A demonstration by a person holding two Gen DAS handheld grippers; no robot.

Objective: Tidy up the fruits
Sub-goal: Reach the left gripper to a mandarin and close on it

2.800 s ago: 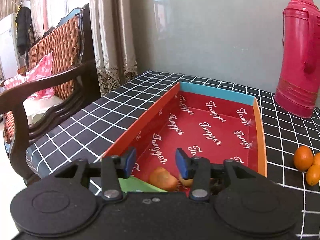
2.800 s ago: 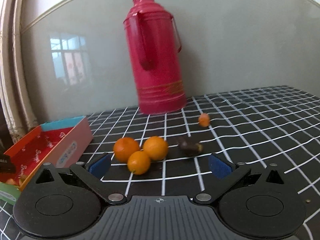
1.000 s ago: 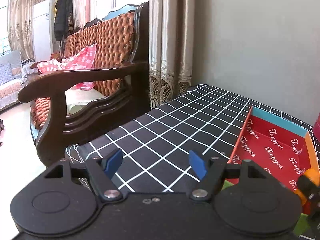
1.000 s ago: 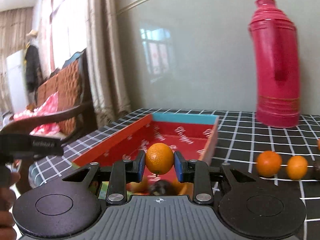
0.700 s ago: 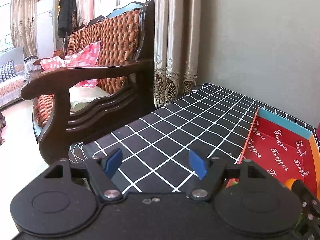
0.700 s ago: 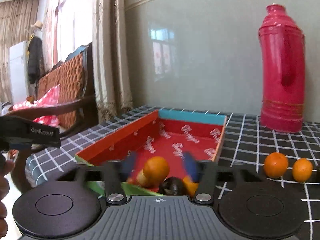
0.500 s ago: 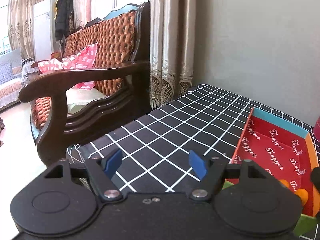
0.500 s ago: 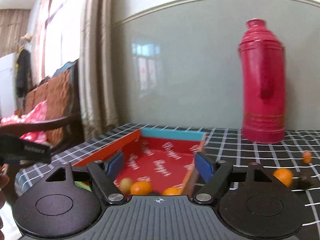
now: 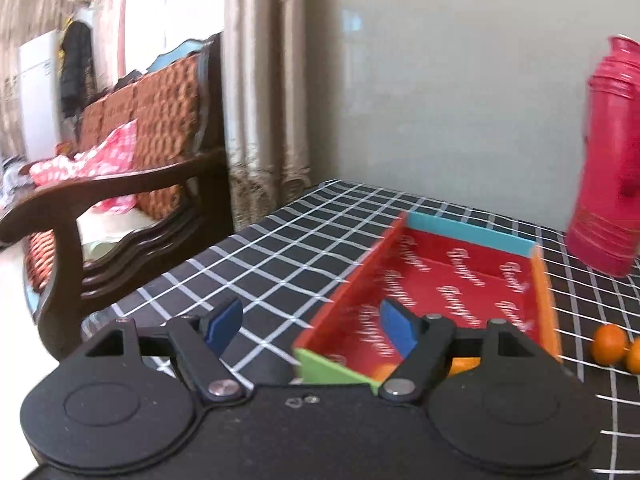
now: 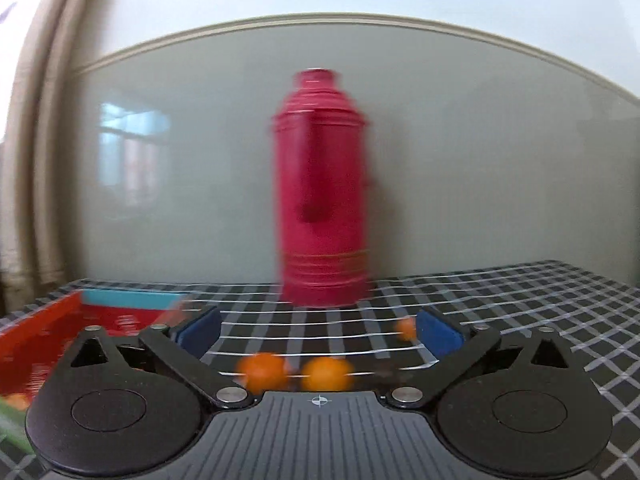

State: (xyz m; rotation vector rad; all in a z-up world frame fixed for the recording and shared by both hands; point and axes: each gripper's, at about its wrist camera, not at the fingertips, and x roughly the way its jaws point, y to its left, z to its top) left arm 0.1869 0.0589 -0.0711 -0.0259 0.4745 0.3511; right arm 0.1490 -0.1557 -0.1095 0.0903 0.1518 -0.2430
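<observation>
Right gripper (image 10: 318,330) spread wide, grasping nothing, aimed at two oranges (image 10: 294,374) lying near on checked tablecloth (image 10: 520,292), likely lined up for next pick. Small fruit (image 10: 406,328) farther right; red thermos (image 10: 322,196) behind. Left gripper (image 9: 310,326) also spread, empty, hovering over near-left corner of red tray (image 9: 448,280), perhaps ready to steady it. Some fruit partly visible inside tray's near end.

A pale grey-green wall (image 9: 460,112) with a moulded rail near its top is seen behind the counter (image 9: 280,248), which is covered by a black cloth with a white grid. Beige curtains (image 9: 264,100) are hung at the left. A dark wooden sofa (image 9: 132,184) with orange-brown tufted upholstery is placed beside them, and daylight is admitted through a window (image 9: 148,20).
</observation>
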